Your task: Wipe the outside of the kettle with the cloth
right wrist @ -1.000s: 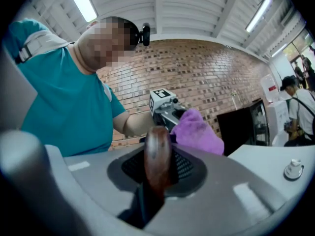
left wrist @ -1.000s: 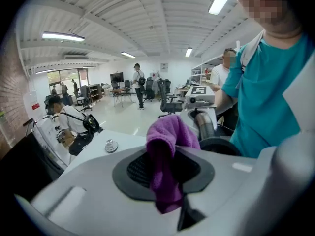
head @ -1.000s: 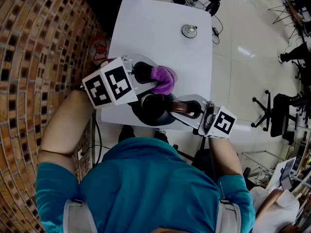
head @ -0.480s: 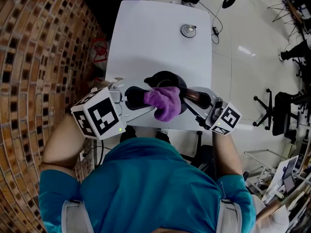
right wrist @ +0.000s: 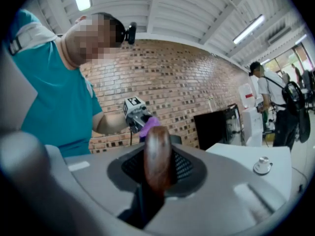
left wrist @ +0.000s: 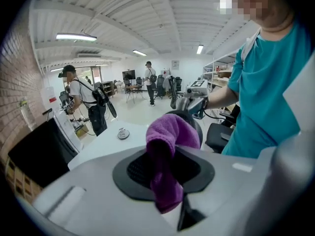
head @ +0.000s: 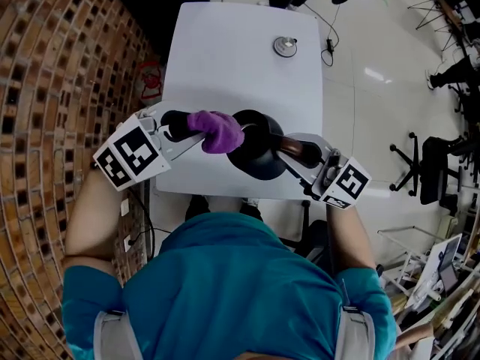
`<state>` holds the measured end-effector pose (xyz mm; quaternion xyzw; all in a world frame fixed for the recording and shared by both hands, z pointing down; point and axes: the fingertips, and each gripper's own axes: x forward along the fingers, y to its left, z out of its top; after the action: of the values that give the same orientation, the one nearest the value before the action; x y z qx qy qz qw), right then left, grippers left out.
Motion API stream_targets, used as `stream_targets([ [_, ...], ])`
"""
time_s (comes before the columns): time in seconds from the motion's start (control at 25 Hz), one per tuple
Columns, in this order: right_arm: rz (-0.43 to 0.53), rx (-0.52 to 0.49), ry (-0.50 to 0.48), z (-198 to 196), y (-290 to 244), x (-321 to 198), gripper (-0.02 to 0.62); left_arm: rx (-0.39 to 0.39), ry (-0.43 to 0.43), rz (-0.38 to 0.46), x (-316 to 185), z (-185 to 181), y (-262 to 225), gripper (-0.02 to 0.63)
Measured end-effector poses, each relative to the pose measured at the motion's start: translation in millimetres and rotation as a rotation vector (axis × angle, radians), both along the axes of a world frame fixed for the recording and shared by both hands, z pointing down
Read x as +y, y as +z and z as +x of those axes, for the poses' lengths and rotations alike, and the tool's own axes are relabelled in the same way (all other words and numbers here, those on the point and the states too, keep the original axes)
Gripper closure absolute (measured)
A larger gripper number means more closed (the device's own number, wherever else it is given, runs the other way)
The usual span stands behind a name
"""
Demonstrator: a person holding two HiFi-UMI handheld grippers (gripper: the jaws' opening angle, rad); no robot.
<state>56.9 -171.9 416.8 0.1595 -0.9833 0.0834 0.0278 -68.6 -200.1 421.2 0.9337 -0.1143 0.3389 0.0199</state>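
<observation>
The left hand-held gripper (head: 193, 124) pinches the cloth (head: 217, 131), which touches the kettle (head: 257, 150) on its left side. The right hand-held gripper (head: 288, 148) pinches the kettle's handle (head: 297, 149). The kettle sits over the counter (head: 240, 58) at its near edge.

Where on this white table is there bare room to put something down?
The far half of the table is bare, from the kettle back to the small round metal piece near the far right corner. The near edge is crowded: kettle, cloth, left gripper and right gripper meet there.
</observation>
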Motion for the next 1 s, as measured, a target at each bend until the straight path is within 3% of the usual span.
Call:
stream_targets([
  [0.2,0.071,0.203,-0.007,-28.8,30.1,-5.3,0.52,-0.091,0.117,0.102,1.4,47.9,-14.5,0.512],
  [0.32,0.059,0.191,0.001,-35.9,33.0,-9.0,0.522,-0.151,0.184,0.121,7.6,71.6,-3.2,0.512],
  [0.6,0.042,0.235,0.035,-37.0,47.2,-15.8,0.522,-0.162,0.233,0.129,19.7,104.2,1.2,0.514],
  [0.8,0.019,0.232,0.054,-34.7,59.3,-22.9,0.522,-0.076,0.221,0.073,28.4,122.9,4.7,0.514],
  [1.0,0.002,0.157,0.057,-30.9,73.1,-34.9,0.522,0.157,0.063,-0.038,8.1,92.6,-13.7,0.514],
])
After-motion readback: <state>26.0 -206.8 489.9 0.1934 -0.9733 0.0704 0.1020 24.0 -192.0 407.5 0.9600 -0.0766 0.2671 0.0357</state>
